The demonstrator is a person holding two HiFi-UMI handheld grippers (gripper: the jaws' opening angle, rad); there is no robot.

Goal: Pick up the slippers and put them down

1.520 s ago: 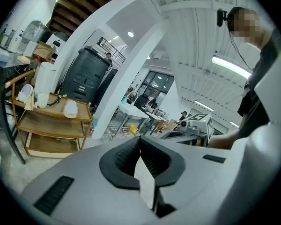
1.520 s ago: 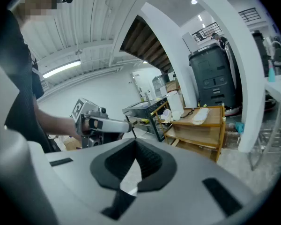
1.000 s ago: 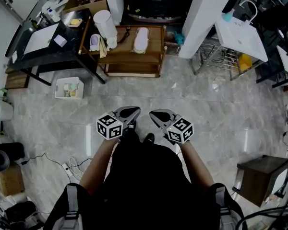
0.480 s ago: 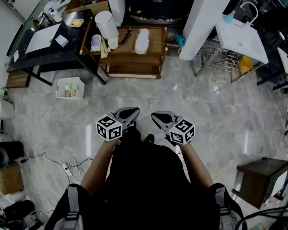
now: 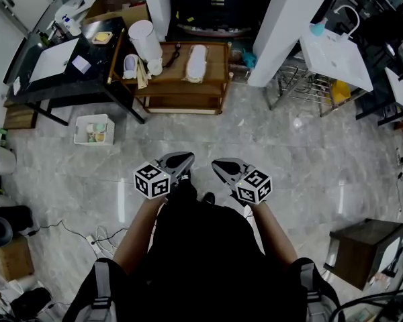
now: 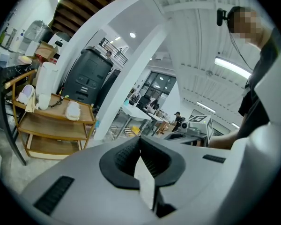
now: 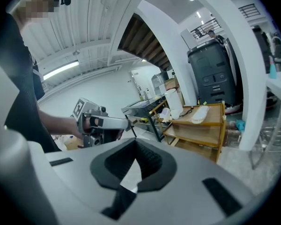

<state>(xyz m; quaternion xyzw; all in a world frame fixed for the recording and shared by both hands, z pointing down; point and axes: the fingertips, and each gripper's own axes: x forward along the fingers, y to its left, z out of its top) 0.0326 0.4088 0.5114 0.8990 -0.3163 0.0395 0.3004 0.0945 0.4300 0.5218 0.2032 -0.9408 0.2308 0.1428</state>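
Marble floor (image 5: pixel 255 139) spread under everything, and a wooden shelf unit (image 5: pixel 181 79) stood against the far side. The left gripper (image 5: pixel 184 157) and right gripper (image 5: pixel 220 164) hung side by side over the floor, well apart from the shelf, each with jaws pressed together on nothing. Both slippers lay on the shelf's top: a white slipper (image 5: pixel 197 54) near the middle, a second slipper (image 5: pixel 130 62) at its left end.

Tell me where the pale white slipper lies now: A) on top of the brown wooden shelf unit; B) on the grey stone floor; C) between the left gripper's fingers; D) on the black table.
A: the pale white slipper lies on the brown wooden shelf unit's top board.
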